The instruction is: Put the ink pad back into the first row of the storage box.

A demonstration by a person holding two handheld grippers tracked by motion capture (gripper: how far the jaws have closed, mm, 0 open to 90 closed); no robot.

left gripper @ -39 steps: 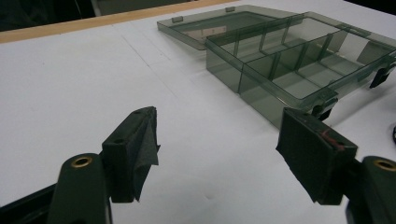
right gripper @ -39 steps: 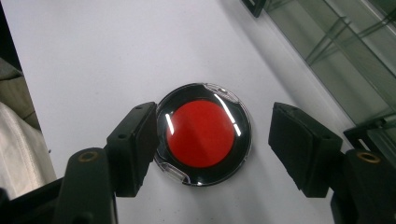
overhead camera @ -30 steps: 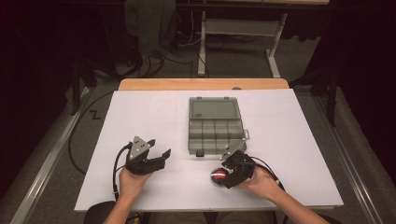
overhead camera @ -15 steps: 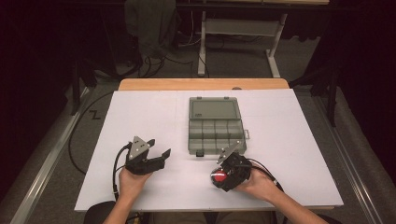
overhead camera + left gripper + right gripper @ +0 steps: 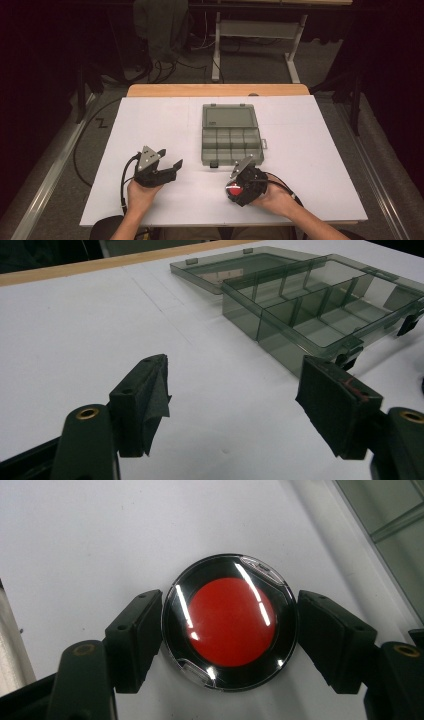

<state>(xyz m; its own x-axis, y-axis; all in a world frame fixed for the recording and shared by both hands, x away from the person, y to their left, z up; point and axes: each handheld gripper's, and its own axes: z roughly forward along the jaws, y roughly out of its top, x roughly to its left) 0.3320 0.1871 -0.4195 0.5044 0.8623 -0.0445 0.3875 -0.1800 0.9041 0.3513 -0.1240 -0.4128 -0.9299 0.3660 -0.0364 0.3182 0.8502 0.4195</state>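
A round black disc with a glossy red centre [image 5: 231,622] sits between the two black jaws of my right gripper [image 5: 235,189], which is shut on it at both sides, just above the white tabletop near the front. A translucent grey compartment box [image 5: 232,146] lies in the middle of the table with its lid folded open to the far side; its compartments look empty. My left gripper [image 5: 171,157] is at the front left, open, with nothing between its pads [image 5: 145,400]. In the left gripper view the box [image 5: 300,315] lies ahead and to the right.
The white board [image 5: 150,125] covers the table, and a wooden edge [image 5: 217,90] shows at its far side. Cables and a metal desk frame [image 5: 260,30] stand on the floor beyond. Bare white surface lies left and right of the box.
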